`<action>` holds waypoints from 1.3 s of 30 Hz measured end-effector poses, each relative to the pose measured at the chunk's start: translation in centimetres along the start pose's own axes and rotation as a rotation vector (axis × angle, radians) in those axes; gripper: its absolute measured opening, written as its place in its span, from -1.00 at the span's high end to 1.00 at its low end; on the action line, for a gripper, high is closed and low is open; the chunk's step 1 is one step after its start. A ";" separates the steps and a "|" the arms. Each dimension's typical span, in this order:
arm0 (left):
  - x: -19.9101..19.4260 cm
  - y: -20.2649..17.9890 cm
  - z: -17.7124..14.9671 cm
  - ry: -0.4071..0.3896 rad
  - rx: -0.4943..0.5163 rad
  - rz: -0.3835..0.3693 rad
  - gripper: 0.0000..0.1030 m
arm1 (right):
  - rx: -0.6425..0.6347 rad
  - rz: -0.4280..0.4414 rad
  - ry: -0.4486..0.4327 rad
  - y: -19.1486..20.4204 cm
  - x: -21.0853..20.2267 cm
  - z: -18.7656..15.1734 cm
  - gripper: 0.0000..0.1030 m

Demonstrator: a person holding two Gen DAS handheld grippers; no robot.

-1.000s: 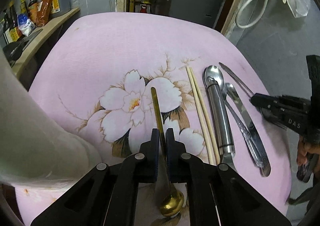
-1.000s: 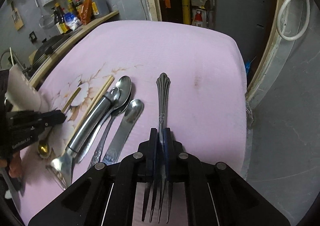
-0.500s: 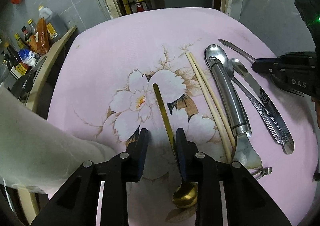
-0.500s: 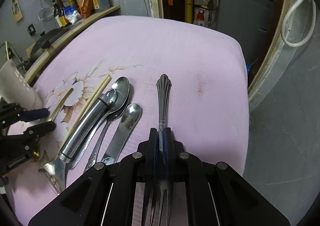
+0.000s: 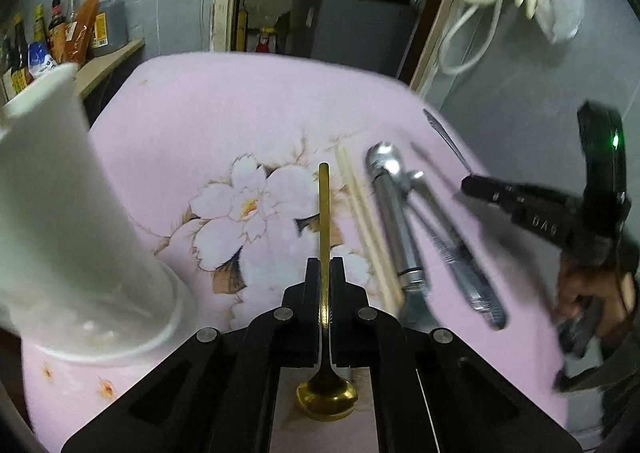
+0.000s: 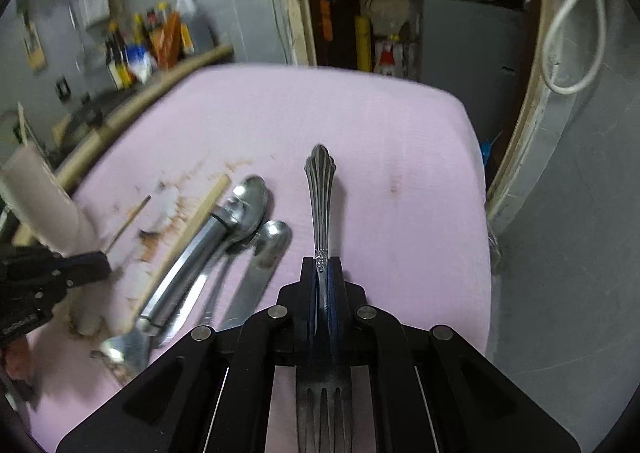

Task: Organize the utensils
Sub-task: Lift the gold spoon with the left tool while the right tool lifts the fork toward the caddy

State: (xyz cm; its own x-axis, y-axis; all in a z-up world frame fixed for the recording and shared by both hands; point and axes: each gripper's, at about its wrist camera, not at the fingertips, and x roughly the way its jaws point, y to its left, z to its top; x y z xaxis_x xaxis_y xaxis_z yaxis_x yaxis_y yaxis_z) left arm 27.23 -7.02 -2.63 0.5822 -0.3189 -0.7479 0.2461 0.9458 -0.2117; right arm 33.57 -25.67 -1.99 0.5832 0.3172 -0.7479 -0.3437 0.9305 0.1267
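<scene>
L gripper (image 5: 325,267) is clamping tight on the gold spoon (image 5: 325,213) — handle pointing fwd, bowl hanging back under the jaws, over the pink cloth (image 5: 240,113). R gripper (image 6: 322,267) is pinching the fork (image 6: 320,193) fully closed — tines trailing behind. Chopsticks (image 5: 368,229) etc. are lying between them, white cup (image 5: 60,213) at left.

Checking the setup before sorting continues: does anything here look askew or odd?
The tall white plastic cup leans tilted on the pink flowered cloth. The silver utensils lie overlapped in an untidy pile beside the wooden chopsticks.
</scene>
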 end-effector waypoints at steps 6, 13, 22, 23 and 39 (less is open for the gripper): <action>-3.0 -0.2 -0.7 -0.142 -0.070 -0.097 0.96 | 0.050 0.032 -0.206 1.3 -4.5 -1.2 0.94; -7.3 -2.2 -0.9 -0.337 0.012 -0.041 0.96 | 0.067 0.040 -0.358 3.8 -7.1 -1.7 0.94; -13.1 -1.7 0.9 -0.490 0.011 -0.070 0.96 | 0.047 0.080 -0.440 6.0 -10.8 0.8 0.94; -13.8 -1.4 1.3 -0.508 0.010 -0.070 0.96 | 0.040 0.089 -0.451 6.4 -11.4 1.2 0.94; -21.3 8.4 3.9 -0.717 -0.125 0.074 0.96 | -0.065 0.280 -0.682 17.4 -15.6 6.9 0.94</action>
State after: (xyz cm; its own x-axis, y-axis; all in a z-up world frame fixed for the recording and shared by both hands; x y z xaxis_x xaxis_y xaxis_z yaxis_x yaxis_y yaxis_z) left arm 19.97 7.50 13.95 0.9686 -0.1750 -0.1769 0.1211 0.9526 -0.2790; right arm 23.60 -13.16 16.40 0.7877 0.6044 -0.1193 -0.5775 0.7919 0.1986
